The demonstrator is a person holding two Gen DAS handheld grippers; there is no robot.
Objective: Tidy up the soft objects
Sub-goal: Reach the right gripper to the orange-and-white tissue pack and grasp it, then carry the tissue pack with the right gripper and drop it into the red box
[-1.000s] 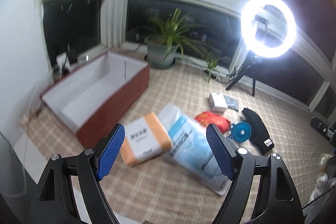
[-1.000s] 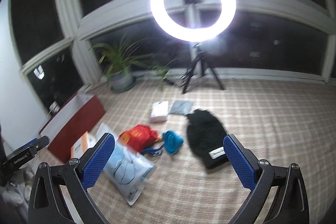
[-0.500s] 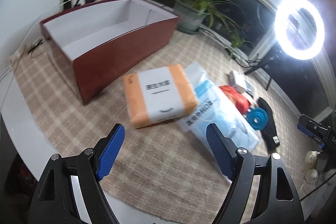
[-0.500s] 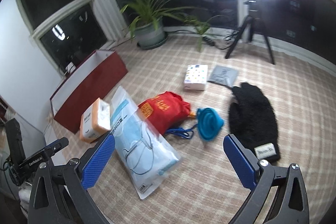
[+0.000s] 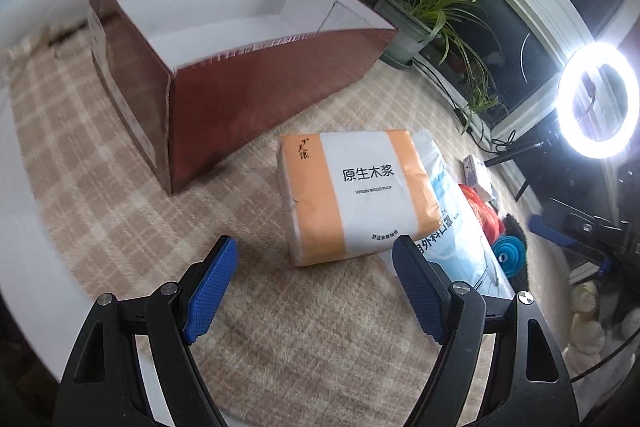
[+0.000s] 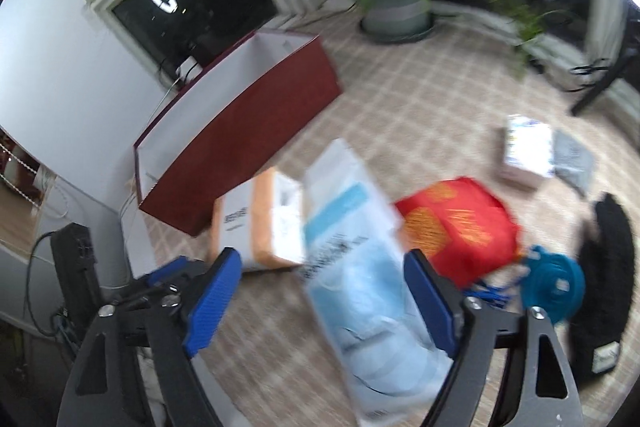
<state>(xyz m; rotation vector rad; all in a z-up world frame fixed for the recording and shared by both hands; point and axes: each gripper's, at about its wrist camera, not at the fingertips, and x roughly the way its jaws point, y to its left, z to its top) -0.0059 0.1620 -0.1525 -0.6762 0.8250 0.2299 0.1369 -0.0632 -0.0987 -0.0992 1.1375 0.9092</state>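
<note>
Altogether one tissue pack (image 5: 356, 193), one mask bag (image 6: 360, 267), one box (image 5: 256, 75)

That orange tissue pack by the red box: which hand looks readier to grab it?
Probably the left: its tool is open with the tissue pack just ahead. The right tool faces the blue mask bag.

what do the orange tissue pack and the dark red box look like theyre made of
Tissue pack: thin glossy plastic film, judging by its wrinkles and sheen; likely soft paper inside. Dark red box: probably cardboard, with a slightly shiny red outside, matte white inside and a folded corner seam.
</note>
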